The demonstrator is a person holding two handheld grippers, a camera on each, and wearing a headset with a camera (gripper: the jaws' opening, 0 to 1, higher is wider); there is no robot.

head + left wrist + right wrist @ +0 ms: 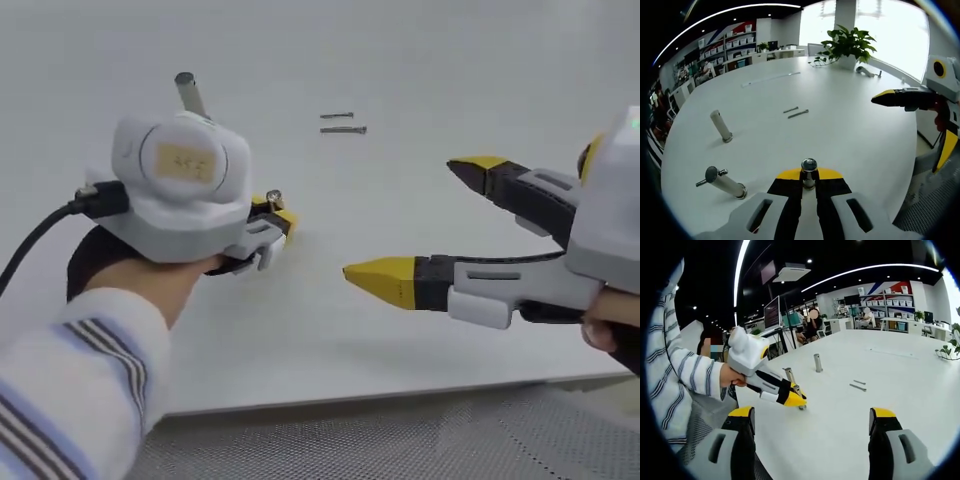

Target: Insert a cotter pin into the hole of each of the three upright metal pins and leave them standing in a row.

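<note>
My left gripper (277,216) (809,176) is shut on an upright metal pin (273,198) (808,165), whose round top pokes up between the yellow tips. A second pin (727,184) stands at its left with a cotter pin (704,181) through its top. The third pin (188,92) (721,126) stands bare farther back. Two loose cotter pins (340,123) (795,112) lie side by side on the white table (420,60). My right gripper (430,220) (812,425) hovers open and holds nothing, to the right of the held pin. The left gripper (776,387) also appears in the right gripper view.
The table's front edge (400,398) runs close to me, with grey floor below. On the far side stand a potted plant (847,42), a long thin strip (771,78) and a small object (867,72). Shelves and people are in the background.
</note>
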